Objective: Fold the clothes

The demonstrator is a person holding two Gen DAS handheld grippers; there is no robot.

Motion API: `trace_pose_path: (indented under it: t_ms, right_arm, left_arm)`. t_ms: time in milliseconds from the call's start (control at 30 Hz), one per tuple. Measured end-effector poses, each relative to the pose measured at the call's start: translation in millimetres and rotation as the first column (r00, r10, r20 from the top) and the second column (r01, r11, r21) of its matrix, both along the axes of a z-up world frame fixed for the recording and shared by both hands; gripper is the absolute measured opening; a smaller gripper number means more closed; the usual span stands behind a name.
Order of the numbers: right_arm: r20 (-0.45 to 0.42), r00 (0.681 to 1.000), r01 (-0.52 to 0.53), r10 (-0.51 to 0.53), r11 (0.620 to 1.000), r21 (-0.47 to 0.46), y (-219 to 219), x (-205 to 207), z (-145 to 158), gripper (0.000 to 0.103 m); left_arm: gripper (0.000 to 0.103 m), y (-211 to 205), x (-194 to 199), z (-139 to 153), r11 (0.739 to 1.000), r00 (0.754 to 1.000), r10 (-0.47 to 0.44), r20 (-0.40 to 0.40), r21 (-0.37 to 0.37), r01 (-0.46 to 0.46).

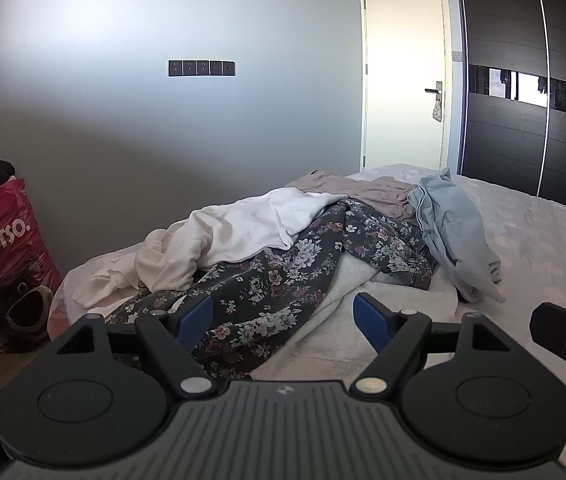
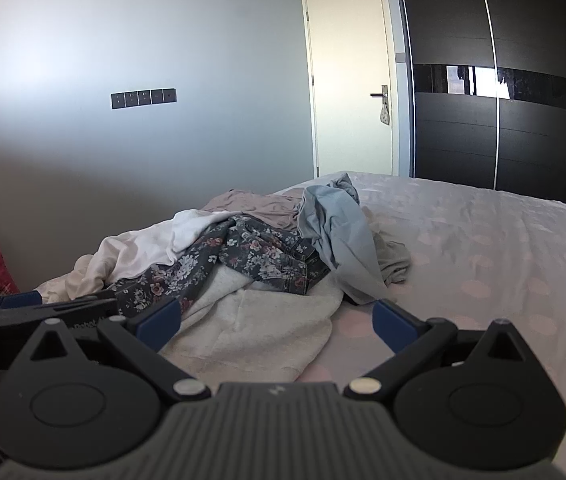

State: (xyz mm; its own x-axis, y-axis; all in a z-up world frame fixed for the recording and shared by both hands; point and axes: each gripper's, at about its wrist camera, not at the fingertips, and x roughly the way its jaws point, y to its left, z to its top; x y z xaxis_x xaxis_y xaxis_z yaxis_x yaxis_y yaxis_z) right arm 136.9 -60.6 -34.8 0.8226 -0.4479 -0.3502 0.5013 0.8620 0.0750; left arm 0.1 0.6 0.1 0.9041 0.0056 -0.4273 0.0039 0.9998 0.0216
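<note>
I've got both grippers low at the near edge of the bed, side by side. My left gripper has its blue fingers spread wide with nothing between them, hovering over the dark floral garment. My right gripper is just as wide and empty, above the pale grey towel-like cloth. The clothes sit in an unfolded heap ahead of me: a white top on the left, a light blue garment on the right, a mauve piece behind. A red bag stands by the wall.
</note>
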Motion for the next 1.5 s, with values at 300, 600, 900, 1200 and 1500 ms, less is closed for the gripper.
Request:
trace_pose_path:
  t_ms: [300, 600, 900, 1200, 1500]
  right_arm:
    - [-0.001, 1.0, 0.002, -0.002, 1.0, 0.01, 3.4, -5.1, -5.5, 0.102]
    - [-0.009, 1.0, 0.0, 0.0, 1.0, 0.011, 2.7, -1.5, -11.1, 0.102]
    - [-0.022, 1.0, 0.006, -0.005, 1.0, 0.013, 2.7, 1.1, -12.0, 0.102]
    - [-0.03, 1.0, 0.009, -0.008, 1.0, 0.013, 3.5, 0.9, -12.5, 0.102]
    - [-0.035, 0.999, 0.002, -0.002, 1.0, 0.014, 3.4, 1.2, -12.2, 0.102]
  left_arm:
    - [0.077, 5.8, -4.2, 0.8, 0.999, 1.0, 0.008, -0.001, -0.032, -0.008]
    - [0.077, 4.7, -1.3, -0.8, 0.999, 1.0, 0.013, -0.006, -0.041, -0.013]
    - [0.077, 5.1, -0.4, -0.3, 0.999, 1.0, 0.008, -0.011, -0.044, -0.009]
    - [0.077, 5.6, -0.2, -0.3, 0.999, 1.0, 0.009, -0.014, -0.044, -0.009]
    - [0.077, 5.7, -1.3, -0.5, 0.999, 1.0, 0.007, -0.015, -0.044, -0.007]
